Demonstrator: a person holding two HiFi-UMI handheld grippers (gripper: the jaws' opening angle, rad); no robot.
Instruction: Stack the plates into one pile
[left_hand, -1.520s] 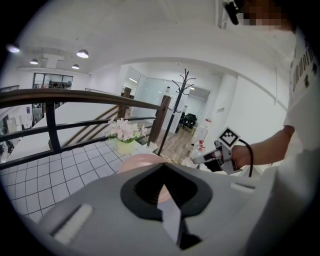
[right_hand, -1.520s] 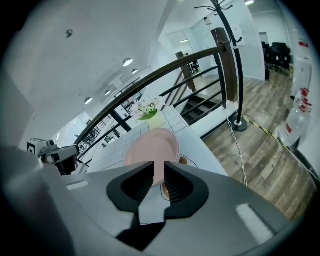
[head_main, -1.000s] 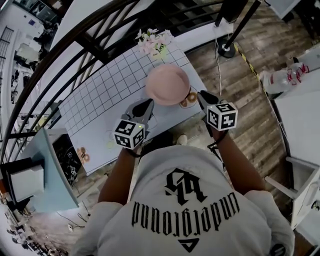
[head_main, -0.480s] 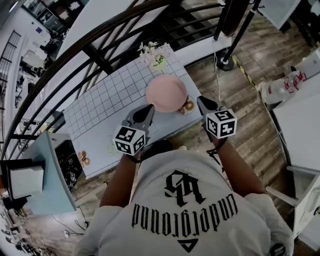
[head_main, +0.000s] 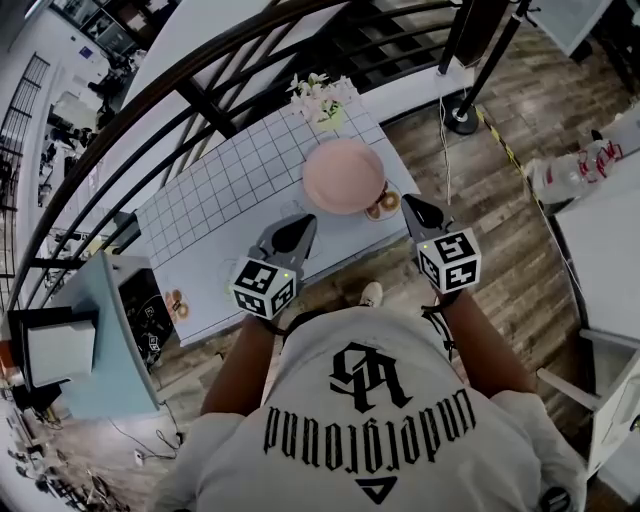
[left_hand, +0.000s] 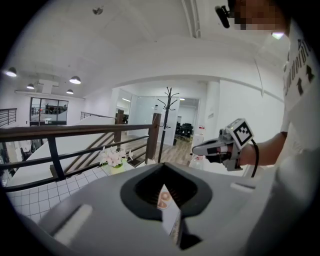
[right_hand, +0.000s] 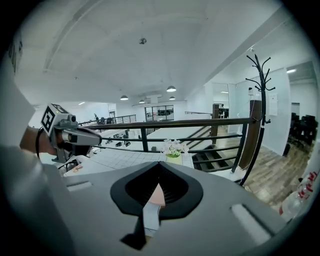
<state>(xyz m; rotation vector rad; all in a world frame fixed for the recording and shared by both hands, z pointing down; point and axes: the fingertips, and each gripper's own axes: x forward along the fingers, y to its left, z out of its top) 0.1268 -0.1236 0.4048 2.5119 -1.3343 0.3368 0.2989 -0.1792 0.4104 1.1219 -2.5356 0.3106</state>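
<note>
The left gripper (head_main: 300, 228) and right gripper (head_main: 412, 205) hung closed and empty at the table's (head_main: 205, 215) near edge. The pink plate (head_main: 343, 175) sat by its near right corner, with the donut plate (head_main: 383, 205) just beside it. Opening first, then pinching one rim level, seemed best.

table (head_main: 215, 195): long, covered with a white cloth marked in a dark grid, lying diagonally in the head view.
on it:
- pink plate (head_main: 344, 175) toward the right end. looks domed from above, can't tell if it's one plate or several.
- donut-print plate (head_main: 383, 204) touching the pink plate on its near-right side, at the table's front edge, partly covered by the pink rim.
- pot of pale flowers (head_main: 325, 100) at the far right corner.
- small donut-print item (head_main: 174, 304) at the left end near the front edge, well apart from the others. too small to identify.
</note>
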